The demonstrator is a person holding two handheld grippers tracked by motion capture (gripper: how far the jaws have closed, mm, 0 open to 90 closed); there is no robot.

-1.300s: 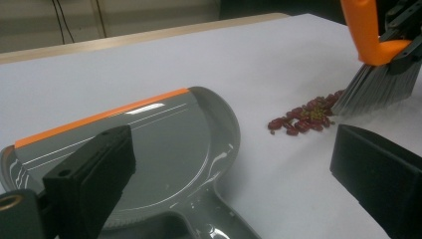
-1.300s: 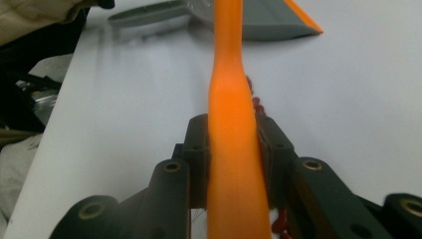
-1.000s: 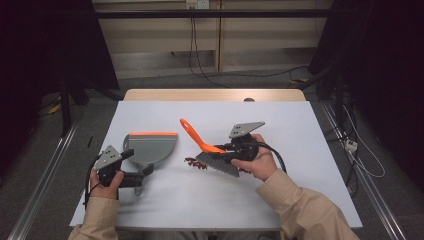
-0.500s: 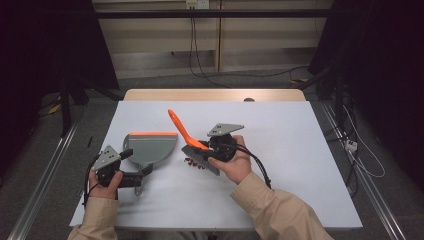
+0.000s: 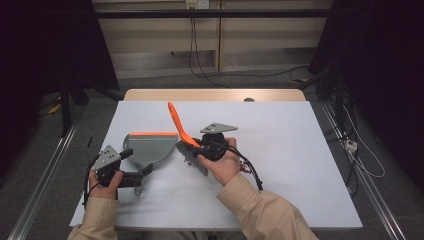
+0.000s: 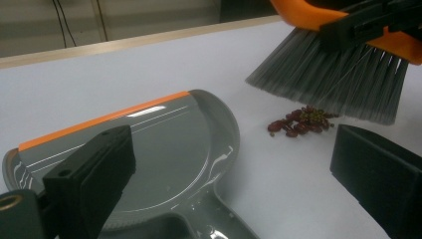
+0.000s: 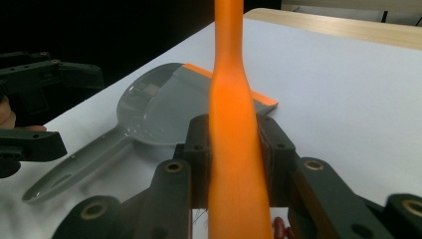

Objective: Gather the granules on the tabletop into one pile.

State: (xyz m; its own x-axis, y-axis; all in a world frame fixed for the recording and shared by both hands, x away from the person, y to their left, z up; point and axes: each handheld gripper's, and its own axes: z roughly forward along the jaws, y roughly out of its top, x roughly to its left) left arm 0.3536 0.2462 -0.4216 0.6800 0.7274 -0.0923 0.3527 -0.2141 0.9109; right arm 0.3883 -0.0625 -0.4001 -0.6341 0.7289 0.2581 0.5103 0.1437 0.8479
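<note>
high view: white table (image 5: 300, 150) running from near edge to a wooden strip at the back. grey dustpan (image 5: 150, 148) lying flat left of centre, orange lip on its far edge, handle pointing toward the near-left. left gripper (image 5: 126, 165) held low at the near-left, just at the dustpan's handle, jaws aimed at the pan. right gripper (image 5: 197, 147) held over the middle of the table, just right of the dustpan, clamped on the brush (image 5: 180, 131), whose orange handle slants up and away to the left and whose grey bristles hang below the hand. a few dark specks beside the right wrist, too small to identify here.

left gripper view: two black jaws spread wide, nothing between the pads; left jaw over the pan's bowl, right jaw over bare table. dustpan (image 6: 164, 149) flat below, its rim curving to the right. small heap of reddish-brown beans (image 6: 298, 123) on the table just right of the pan, apart from its rim. brush bristles (image 6: 338, 84) hanging right above and behind the beans, tips just at the heap.

right gripper view: both jaws pressed tight against the orange brush handle (image 7: 231, 149), which rises straight up the middle. dustpan (image 7: 159, 107) beyond on the left, handle toward the near-left. left gripper (image 7: 35, 109) at the far left edge, jaws apart.
</note>
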